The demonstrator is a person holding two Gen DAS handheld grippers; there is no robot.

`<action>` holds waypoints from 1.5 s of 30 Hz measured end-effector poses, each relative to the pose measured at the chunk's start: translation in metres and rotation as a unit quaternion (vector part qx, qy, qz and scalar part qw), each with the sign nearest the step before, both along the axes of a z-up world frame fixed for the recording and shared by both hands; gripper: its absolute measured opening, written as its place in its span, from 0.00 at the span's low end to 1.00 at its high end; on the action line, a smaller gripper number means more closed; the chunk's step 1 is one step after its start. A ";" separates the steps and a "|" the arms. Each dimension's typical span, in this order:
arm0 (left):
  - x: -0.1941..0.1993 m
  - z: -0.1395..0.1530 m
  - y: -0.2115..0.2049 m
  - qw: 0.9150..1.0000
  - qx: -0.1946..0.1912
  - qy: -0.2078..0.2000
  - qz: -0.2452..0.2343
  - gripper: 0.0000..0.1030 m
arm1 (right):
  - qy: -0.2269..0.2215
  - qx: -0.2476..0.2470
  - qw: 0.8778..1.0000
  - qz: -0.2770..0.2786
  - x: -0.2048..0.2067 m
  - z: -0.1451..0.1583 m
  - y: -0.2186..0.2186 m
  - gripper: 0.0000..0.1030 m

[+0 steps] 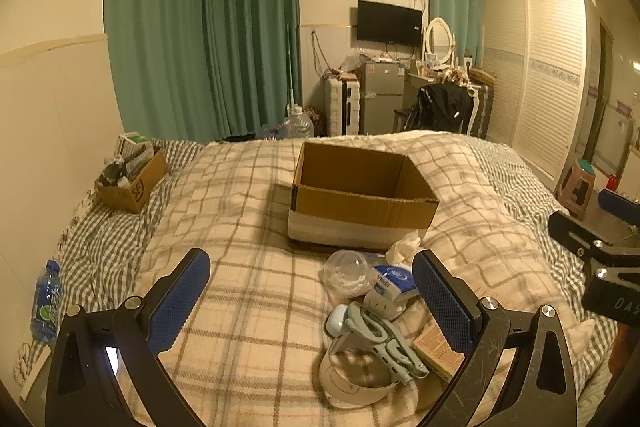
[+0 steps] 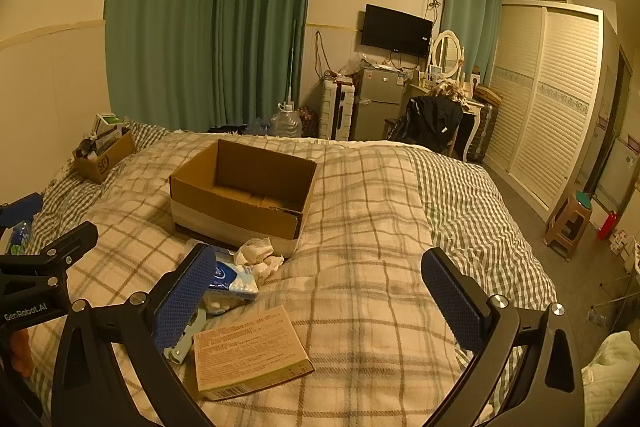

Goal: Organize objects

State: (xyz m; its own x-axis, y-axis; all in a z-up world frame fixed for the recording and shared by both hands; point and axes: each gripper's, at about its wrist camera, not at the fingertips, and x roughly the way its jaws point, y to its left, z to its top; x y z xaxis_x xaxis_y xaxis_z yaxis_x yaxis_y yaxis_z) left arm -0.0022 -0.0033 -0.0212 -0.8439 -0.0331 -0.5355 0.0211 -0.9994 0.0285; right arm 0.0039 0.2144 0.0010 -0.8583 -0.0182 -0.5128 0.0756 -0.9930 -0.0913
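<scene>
An open, empty cardboard box (image 1: 360, 199) stands on the plaid blanket in the middle of the bed; it also shows in the right wrist view (image 2: 240, 195). In front of it lies a pile: a clear plastic lid (image 1: 346, 271), a blue tissue pack (image 1: 394, 281) (image 2: 232, 279), crumpled white tissue (image 2: 258, 255), pale green clips (image 1: 384, 339), a white cap (image 1: 356, 375) and a flat tan box (image 2: 250, 355). My left gripper (image 1: 312, 291) is open above the pile's left side. My right gripper (image 2: 320, 287) is open, the tan box near its left finger.
A small cardboard box (image 1: 132, 179) full of items sits at the bed's far left. A blue bottle (image 1: 46, 303) lies at the left edge. A stool (image 2: 568, 223) and wardrobe (image 2: 548, 99) stand to the right; fridge, desk and chair stand beyond the bed.
</scene>
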 end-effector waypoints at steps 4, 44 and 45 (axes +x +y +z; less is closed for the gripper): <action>-0.003 -0.012 -0.003 1.000 -0.003 -0.019 0.002 1.00 | -0.010 0.000 1.000 -0.003 -0.002 -0.006 0.003 1.00; 0.007 -0.069 -0.033 0.994 -0.013 -0.097 -0.040 0.78 | -0.089 0.015 0.994 0.062 -0.016 -0.053 -0.043 1.00; 0.005 -0.067 -0.040 0.995 -0.011 -0.094 -0.030 0.78 | -0.094 0.014 0.993 0.071 -0.017 -0.057 -0.050 1.00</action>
State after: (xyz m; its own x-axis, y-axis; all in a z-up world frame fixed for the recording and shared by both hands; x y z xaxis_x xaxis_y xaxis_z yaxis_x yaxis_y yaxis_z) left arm 0.0030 -0.0432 -0.0882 -0.7304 0.0019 -0.6831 -0.0469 -0.9978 0.0474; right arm -0.0131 0.1647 -0.0556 -0.7375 -0.1156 -0.6654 0.2334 -0.9682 -0.0904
